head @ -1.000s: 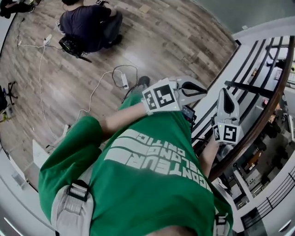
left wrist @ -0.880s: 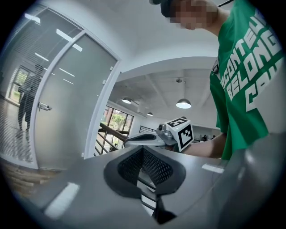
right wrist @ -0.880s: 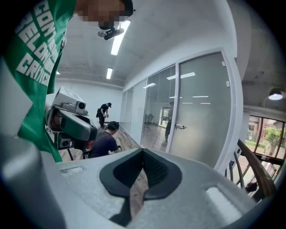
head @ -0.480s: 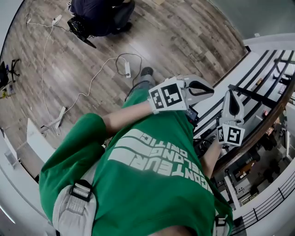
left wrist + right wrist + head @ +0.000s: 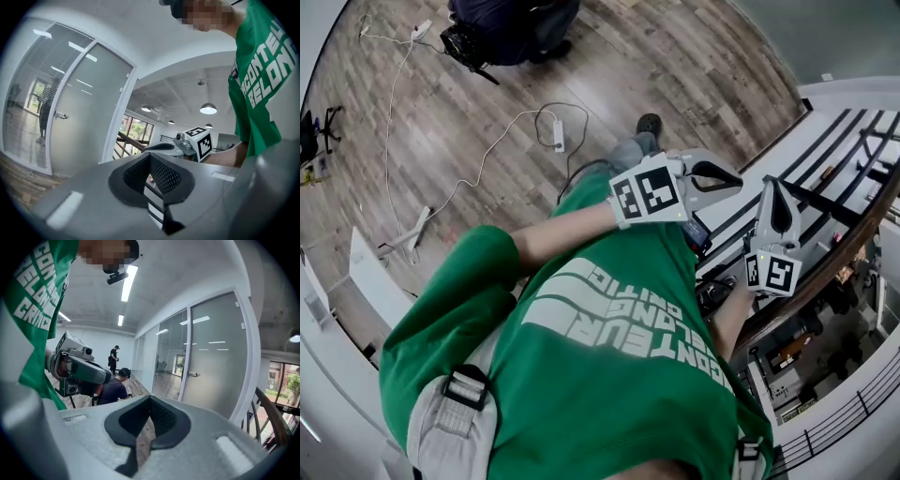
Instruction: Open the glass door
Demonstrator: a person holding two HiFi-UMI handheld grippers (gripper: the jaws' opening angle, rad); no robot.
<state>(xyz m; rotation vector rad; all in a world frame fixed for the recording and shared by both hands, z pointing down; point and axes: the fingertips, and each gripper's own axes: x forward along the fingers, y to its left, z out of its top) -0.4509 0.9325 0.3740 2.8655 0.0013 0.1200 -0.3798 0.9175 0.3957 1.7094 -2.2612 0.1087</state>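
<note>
Both tools are empty: the left hand-held gripper (image 5: 152, 174) and the right hand-held gripper (image 5: 149, 420) each have their jaws pressed together with nothing between them. The glass door (image 5: 215, 357) stands closed and well apart from both, its lever handle (image 5: 192, 374) at mid height.

Risks, in our judgement:
- Closed jaws arriving at the handle would knock it rather than take it.
- A shallow bite could slip off the lever.
- The white cable (image 5: 492, 169) on the floor could catch a foot on approach.

We cannot make out the latch, the swing direction, or what lies behind the frosted pane, and the head view omits the door entirely
</note>
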